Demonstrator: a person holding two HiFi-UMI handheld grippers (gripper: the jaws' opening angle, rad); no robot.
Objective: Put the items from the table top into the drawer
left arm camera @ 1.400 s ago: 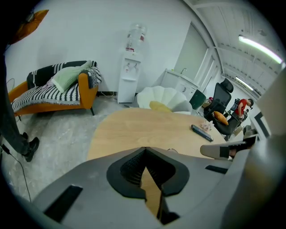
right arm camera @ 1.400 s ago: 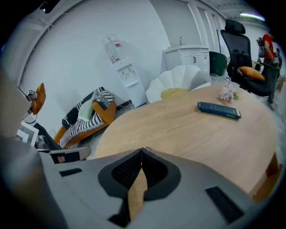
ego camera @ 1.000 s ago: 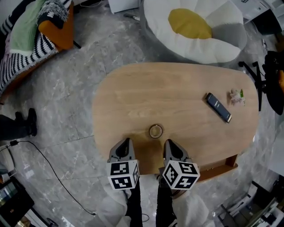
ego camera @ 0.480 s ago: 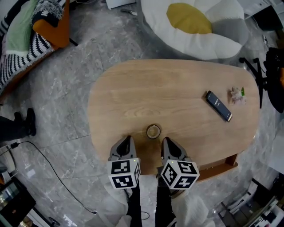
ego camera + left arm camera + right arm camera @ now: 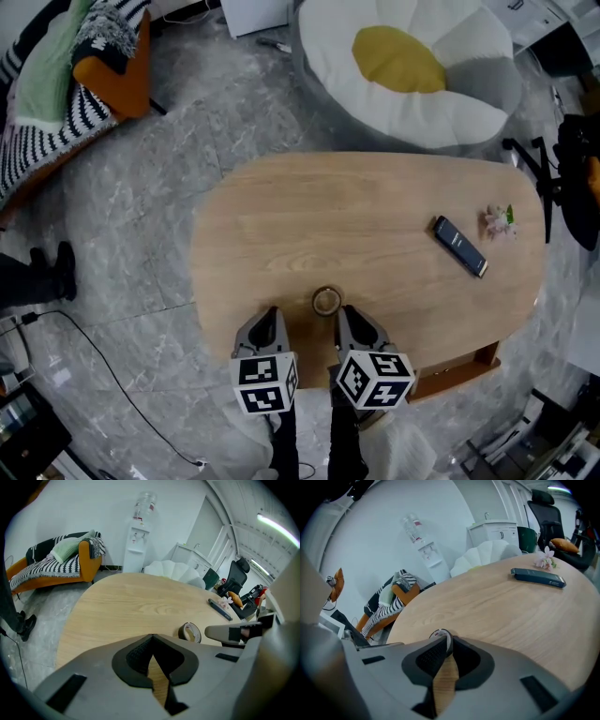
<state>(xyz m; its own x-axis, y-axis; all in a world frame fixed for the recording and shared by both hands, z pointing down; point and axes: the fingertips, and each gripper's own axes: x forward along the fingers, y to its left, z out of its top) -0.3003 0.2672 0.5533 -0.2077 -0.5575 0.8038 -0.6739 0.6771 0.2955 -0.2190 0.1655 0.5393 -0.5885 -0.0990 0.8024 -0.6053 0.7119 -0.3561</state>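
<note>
Left claw [image 5: 150, 638] — pressed together, empty, above near edge of wooden surface [image 5: 309, 216]. Right claw [image 5: 444, 641] — pressed together, empty, tip just beside tape roll [image 5: 326, 301].

Bright, even light; fisheye distort. at edges
</note>
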